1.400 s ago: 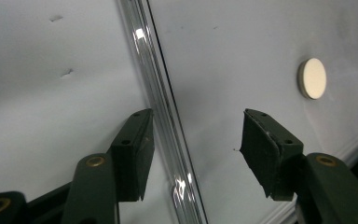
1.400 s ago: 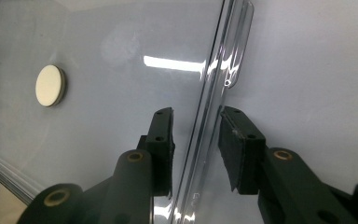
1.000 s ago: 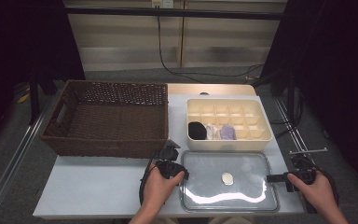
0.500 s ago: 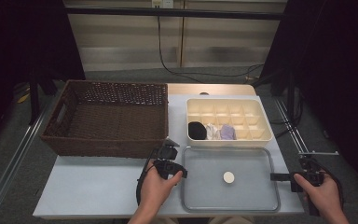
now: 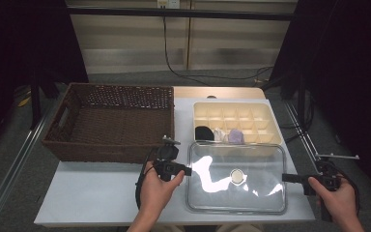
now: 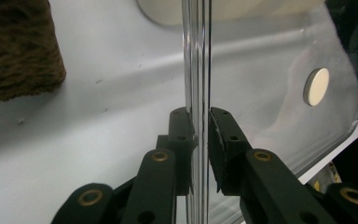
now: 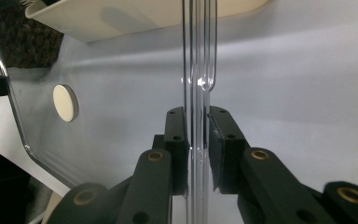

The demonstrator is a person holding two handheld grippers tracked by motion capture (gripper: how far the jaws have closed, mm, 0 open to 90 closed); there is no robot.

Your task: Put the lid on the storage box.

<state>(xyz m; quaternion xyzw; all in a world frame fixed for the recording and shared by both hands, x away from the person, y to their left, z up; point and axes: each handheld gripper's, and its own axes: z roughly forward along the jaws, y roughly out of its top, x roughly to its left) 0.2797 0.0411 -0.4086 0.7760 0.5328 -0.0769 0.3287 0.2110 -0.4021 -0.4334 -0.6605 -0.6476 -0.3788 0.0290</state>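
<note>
Fingers (image 6: 223, 140) of both the left gripper (image 5: 186, 170) and right gripper (image 5: 286, 178) pinch opposite edges of the clear lid (image 5: 236, 195) just in front of the compartment box (image 5: 265, 123), so keeping it level and lifting both sides evenly looks like the trick.

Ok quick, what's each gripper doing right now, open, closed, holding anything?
Left gripper: closed on the left edge of the clear lid.
Right gripper: closed on the lid's right edge.
</note>
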